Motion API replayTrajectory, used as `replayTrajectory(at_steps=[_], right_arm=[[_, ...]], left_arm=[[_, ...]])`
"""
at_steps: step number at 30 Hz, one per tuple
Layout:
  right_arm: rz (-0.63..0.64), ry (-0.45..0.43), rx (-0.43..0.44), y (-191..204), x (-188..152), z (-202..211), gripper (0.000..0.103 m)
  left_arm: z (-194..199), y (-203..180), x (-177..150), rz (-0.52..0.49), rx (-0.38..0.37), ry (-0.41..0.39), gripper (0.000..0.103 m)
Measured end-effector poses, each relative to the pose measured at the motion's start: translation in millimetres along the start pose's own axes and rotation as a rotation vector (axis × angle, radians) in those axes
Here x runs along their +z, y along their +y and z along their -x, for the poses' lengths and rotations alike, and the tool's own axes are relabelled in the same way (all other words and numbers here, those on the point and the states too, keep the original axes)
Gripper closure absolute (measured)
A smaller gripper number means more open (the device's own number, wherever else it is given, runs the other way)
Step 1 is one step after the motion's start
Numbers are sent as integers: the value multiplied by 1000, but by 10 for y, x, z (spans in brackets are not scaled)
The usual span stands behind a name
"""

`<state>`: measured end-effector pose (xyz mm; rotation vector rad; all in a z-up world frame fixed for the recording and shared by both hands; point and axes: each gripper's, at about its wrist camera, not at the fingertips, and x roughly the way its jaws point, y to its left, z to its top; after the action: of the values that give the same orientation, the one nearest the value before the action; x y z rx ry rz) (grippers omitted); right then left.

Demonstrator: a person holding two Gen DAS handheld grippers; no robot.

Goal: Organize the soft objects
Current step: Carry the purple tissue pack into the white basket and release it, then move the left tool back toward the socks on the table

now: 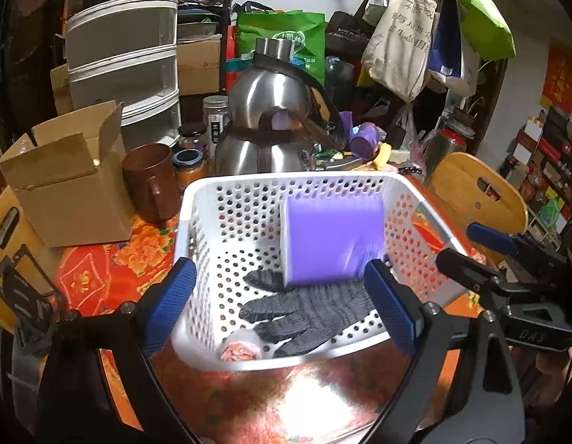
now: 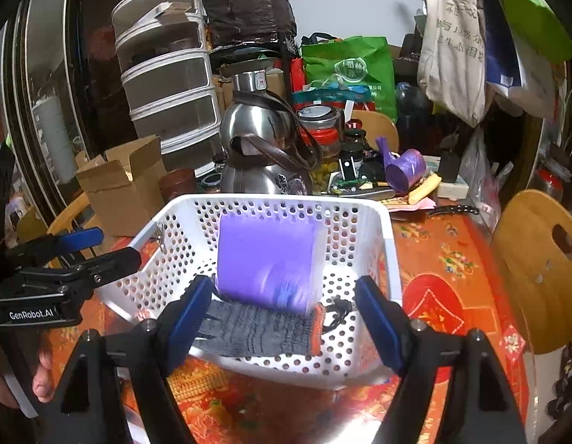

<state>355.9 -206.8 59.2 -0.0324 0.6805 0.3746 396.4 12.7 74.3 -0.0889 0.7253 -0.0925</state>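
A white perforated basket (image 1: 286,179) (image 2: 271,199) stands on the red flowered tablecloth. Inside it a purple soft block (image 1: 334,236) (image 2: 267,259), blurred, leans on its edge over a dark grey knit glove (image 1: 315,314) (image 2: 256,329) with an orange cuff. A small pinkish soft thing (image 1: 239,349) lies at the basket's near corner. My left gripper (image 1: 278,273) (image 2: 100,248) hangs open over the near rim, nothing touching its blue pads. My right gripper (image 2: 284,288) (image 1: 474,249) is open too, beside it on the right, with the purple block just beyond its fingers and clear of them.
Behind the basket stand a steel kettle (image 1: 271,125), a brown mug (image 1: 149,181), an open cardboard box (image 1: 67,181), jars and stacked drawers (image 1: 123,55). A purple bag roll (image 2: 404,168) lies at the back right. A wooden chair back (image 2: 537,270) rises at the right.
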Motion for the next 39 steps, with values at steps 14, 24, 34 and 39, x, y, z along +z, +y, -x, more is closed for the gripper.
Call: replayTrajectory(at_steps=[14, 24, 34, 39], right_arm=[[6, -5, -15, 164, -194, 299, 23], [-76, 18, 85, 627, -1197, 705, 23], [94, 4, 136, 1527, -1756, 833, 25], [127, 30, 155, 1806, -1757, 684, 51]], left_arm=[[418, 86, -349, -13, 2, 5, 12], [1349, 633, -1394, 84, 58, -8, 12], [1666, 1064, -2540, 176, 64, -58, 12], [1530, 1082, -2659, 145, 20, -39, 14]])
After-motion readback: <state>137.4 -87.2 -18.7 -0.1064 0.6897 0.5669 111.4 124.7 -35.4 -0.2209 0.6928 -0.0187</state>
